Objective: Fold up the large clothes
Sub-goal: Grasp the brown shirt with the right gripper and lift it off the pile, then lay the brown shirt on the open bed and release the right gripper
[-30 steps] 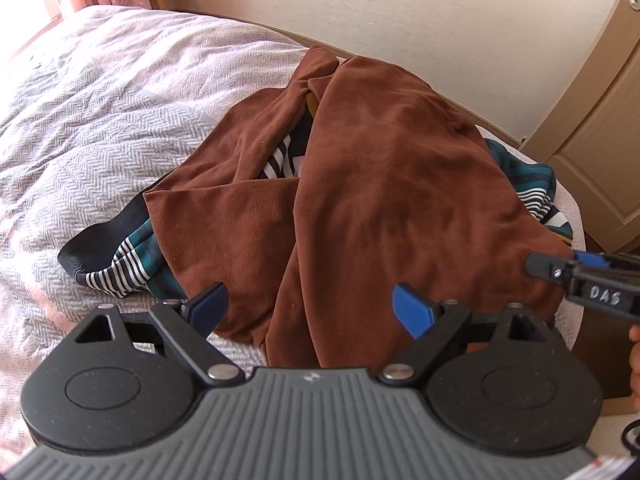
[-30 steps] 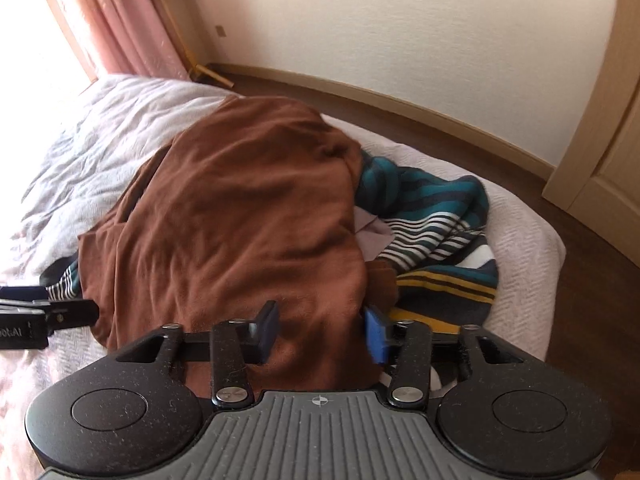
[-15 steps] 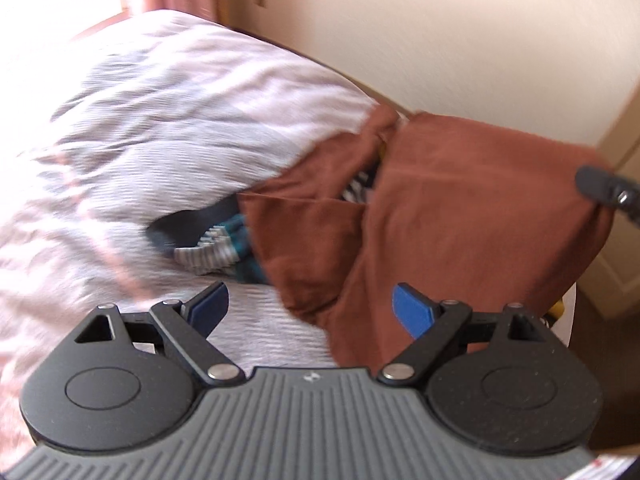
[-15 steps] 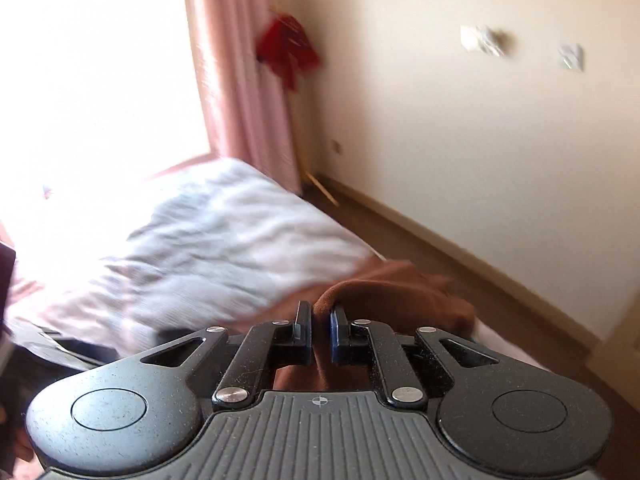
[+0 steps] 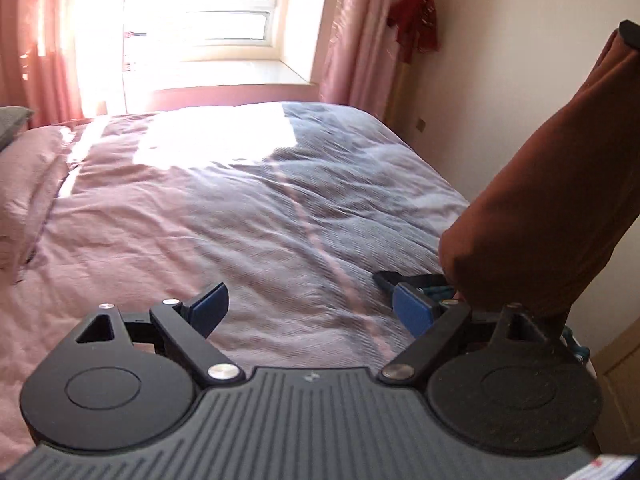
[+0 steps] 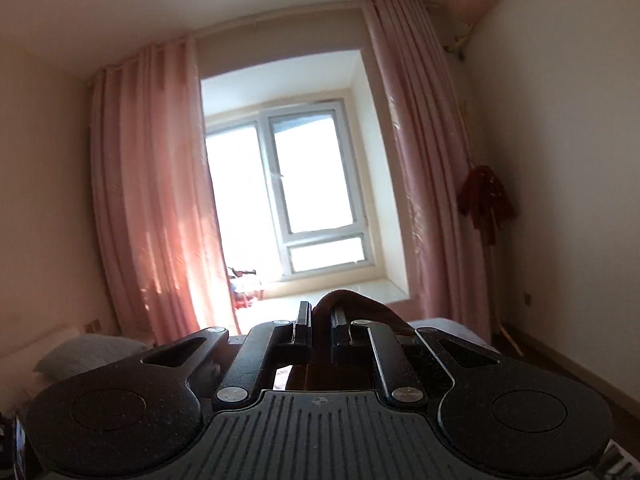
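Your left gripper (image 5: pixel 310 312) hangs over the near edge of the bed with its blue-padded fingers (image 5: pixel 210 306) spread wide and nothing between them. Just beyond its right finger, a dark striped garment (image 5: pixel 420 282) peeks out on the bedding, mostly hidden by the brown garment (image 5: pixel 552 200), which hangs down in a long drape at the right side of that view, its lower end reaching the bed beside the striped piece. In the right wrist view, your right gripper (image 6: pixel 321 326) is tilted upward toward the window, and its fingers are pressed close together on a fold of the brown garment (image 6: pixel 348 300), which bulges up over the fingertips and trails down between the arms of the tool. Past the left gripper, the bed cover (image 5: pixel 240 220) lies wrinkled, pinkish on the left and greyer to the right, with a bright patch of sun near the far end. Pillows (image 5: pixel 24 184) sit at the far left. Beyond them stand the window (image 6: pixel 304 196) and pink curtains (image 6: pixel 152 200), with a dark red item (image 6: pixel 486 204) hanging on the right-hand wall.
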`<state>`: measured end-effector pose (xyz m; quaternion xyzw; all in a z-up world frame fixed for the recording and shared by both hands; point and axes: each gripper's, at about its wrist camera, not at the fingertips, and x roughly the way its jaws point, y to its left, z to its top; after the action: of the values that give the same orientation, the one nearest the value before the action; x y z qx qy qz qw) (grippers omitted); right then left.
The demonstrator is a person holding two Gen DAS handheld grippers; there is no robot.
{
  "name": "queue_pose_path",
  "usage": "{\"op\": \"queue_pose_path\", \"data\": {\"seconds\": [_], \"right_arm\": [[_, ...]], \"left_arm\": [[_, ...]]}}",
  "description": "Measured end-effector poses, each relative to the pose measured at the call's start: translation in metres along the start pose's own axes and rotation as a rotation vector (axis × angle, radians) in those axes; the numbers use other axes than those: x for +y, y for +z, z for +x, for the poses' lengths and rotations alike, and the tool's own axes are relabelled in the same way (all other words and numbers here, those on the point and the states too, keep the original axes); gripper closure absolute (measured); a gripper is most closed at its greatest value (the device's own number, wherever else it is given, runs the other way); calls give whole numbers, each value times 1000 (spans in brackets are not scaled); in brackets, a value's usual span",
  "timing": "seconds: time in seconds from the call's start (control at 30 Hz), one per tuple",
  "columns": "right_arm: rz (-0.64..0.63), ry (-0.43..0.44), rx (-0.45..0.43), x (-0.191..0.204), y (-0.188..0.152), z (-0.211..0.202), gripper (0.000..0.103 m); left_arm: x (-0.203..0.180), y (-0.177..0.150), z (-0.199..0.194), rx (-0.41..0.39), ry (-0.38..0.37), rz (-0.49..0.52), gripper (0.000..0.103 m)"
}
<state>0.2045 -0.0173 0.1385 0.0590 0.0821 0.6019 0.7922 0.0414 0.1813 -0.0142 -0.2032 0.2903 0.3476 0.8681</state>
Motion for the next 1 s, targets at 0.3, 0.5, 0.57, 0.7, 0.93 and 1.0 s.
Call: {"op": "queue_pose_path", "data": {"seconds": [0.3, 0.5, 0.57, 0.7, 0.93, 1.0], "right_arm": [[-15, 380, 243, 185, -3, 46, 83], [-16, 482, 838, 254, -135, 60, 53], [-11, 396, 1023, 231, -190, 50, 53], [-22, 269, 1148, 206, -230, 13, 53], [-49, 159, 1140, 195, -224, -13, 53], [-34, 156, 1143, 189, -222, -20, 53]], "left_arm": [[157, -31, -159, -98, 231, -148, 16], [238, -102, -224, 34, 419, -240, 16], [249, -122, -234, 75, 435, -263, 16], [251, -153, -238, 159, 439, -287, 16], [206, -162, -203, 250, 345, -239, 16], [191, -161, -196, 263, 317, -218, 16]]}}
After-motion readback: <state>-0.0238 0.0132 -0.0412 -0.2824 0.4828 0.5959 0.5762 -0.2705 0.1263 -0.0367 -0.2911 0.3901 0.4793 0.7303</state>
